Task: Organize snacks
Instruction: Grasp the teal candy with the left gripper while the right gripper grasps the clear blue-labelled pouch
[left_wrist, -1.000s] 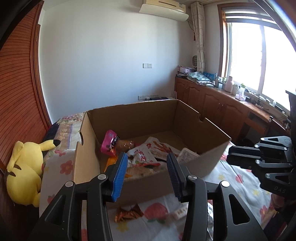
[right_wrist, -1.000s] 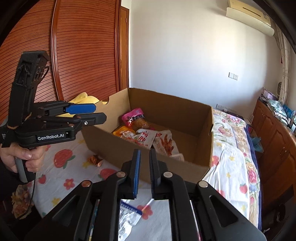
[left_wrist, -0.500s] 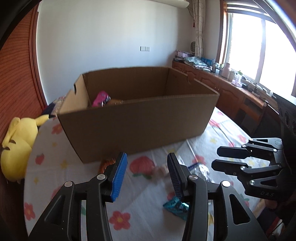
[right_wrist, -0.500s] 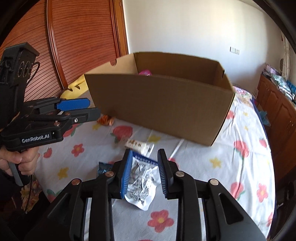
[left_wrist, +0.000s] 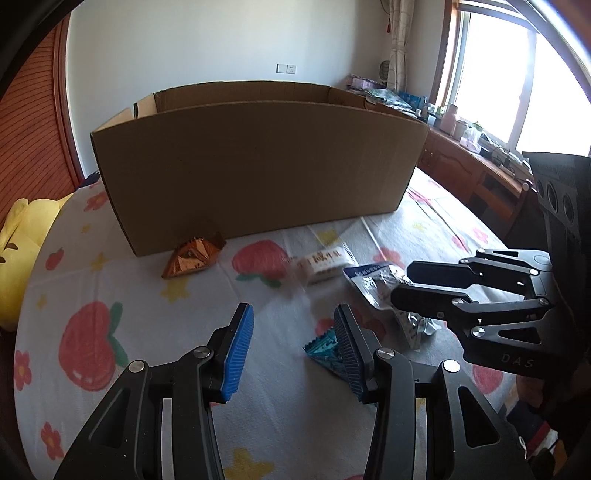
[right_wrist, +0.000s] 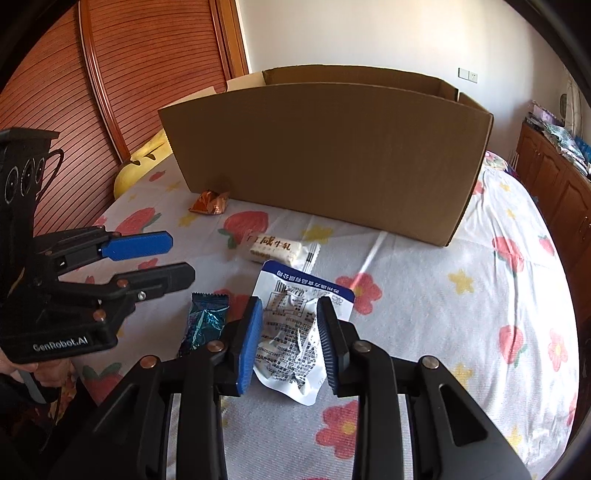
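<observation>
Over the white pouch (right_wrist: 291, 332), the right tongs (right_wrist: 290, 332) have dropped and parted.

The box (right_wrist: 332, 155) is matt brown corrugated cardboard. The bedsheet (right_wrist: 443, 295) is soft printed cloth, lightly creased. The copper wrapper (left_wrist: 194, 254) and teal wrapper (right_wrist: 207, 321) are shiny crinkled foil; the white-and-blue pouch (right_wrist: 299, 332) is glossy, wrinkled plastic film. Each claw is matt black plastic with ribbed blue pads (left_wrist: 238, 350) and metal rivets. The far cupboard doors (right_wrist: 147, 74) are slatted, varnished wood.
</observation>
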